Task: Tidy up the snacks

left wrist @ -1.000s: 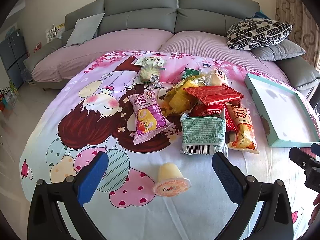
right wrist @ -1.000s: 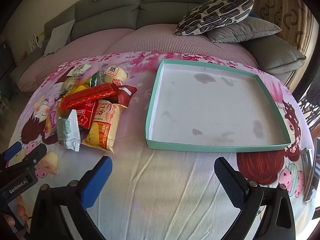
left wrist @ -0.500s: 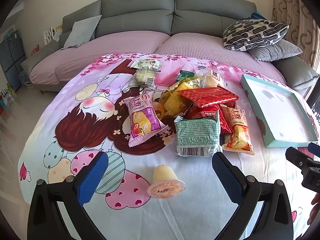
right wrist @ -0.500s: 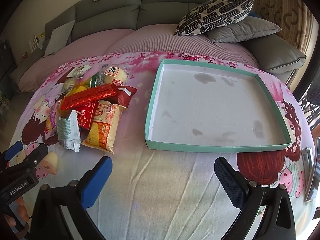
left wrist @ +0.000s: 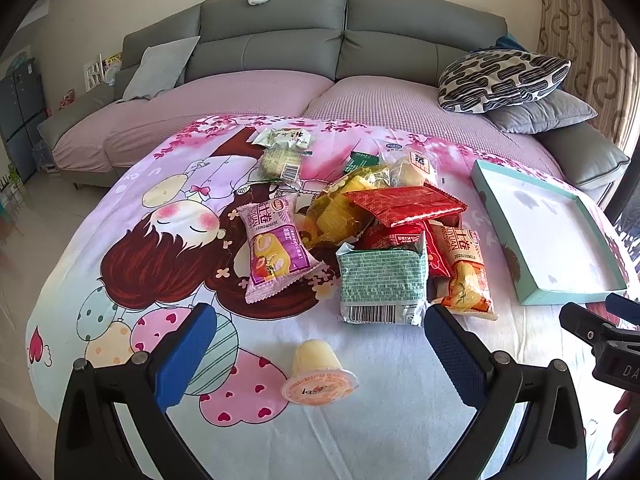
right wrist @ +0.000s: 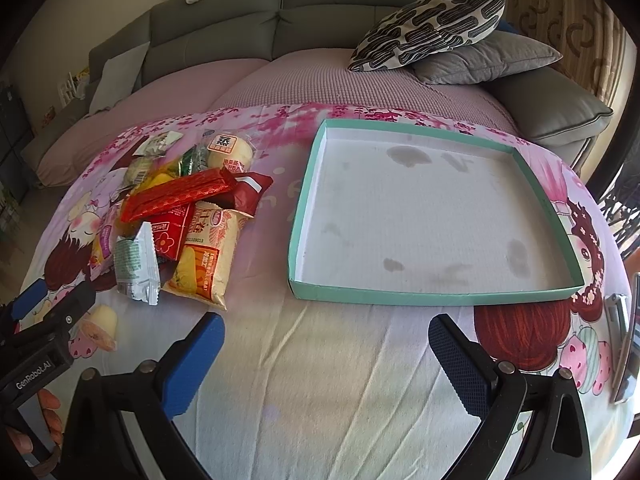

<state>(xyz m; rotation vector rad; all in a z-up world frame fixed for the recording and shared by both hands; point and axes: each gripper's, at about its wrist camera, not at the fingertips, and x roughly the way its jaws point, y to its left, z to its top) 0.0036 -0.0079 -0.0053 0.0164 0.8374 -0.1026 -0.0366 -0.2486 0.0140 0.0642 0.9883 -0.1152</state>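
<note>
Between the wide-spread fingers of the left gripper (left wrist: 320, 340), empty, a jelly cup (left wrist: 318, 376) lies on its side on the cartoon bedsheet (left wrist: 120, 280), touching neither pad. Just beyond sits the snack pile (left wrist: 380, 240). Over bare sheet the right gripper (right wrist: 326, 344) hangs equally open and empty, the teal tray (right wrist: 432, 296) just ahead

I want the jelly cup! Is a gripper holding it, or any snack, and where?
Nothing is held. The left gripper and right gripper are both open and empty; the jelly cup lies untouched on the bedsheet.
</note>
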